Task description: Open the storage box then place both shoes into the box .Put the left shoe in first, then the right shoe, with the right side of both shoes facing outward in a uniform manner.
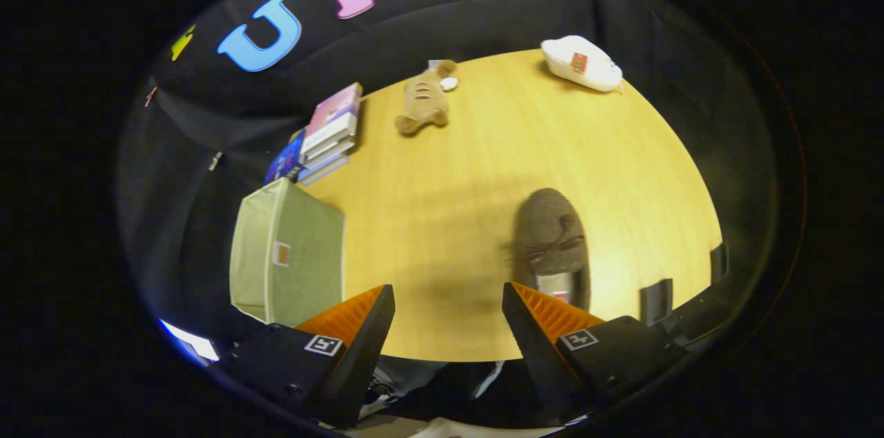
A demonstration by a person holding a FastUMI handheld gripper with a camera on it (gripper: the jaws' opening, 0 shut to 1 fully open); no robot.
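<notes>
My gripper (449, 303) hangs above the wooden table (476, 168), open, with nothing between its fingers. A brown fuzzy shoe (550, 237) lies on the table just ahead of the right finger, its heel opening partly hidden behind that fingertip and its toe pointing away. A pale green fabric storage box (290, 251) stands just beyond the left finger at the table's edge; its lid looks closed, and a small tag sits on its side.
A stack of books (324, 137) lies beyond the box. A tan plush toy (423, 101) rests at the far side of the table. A white object with a red label (581, 63) sits at the far right.
</notes>
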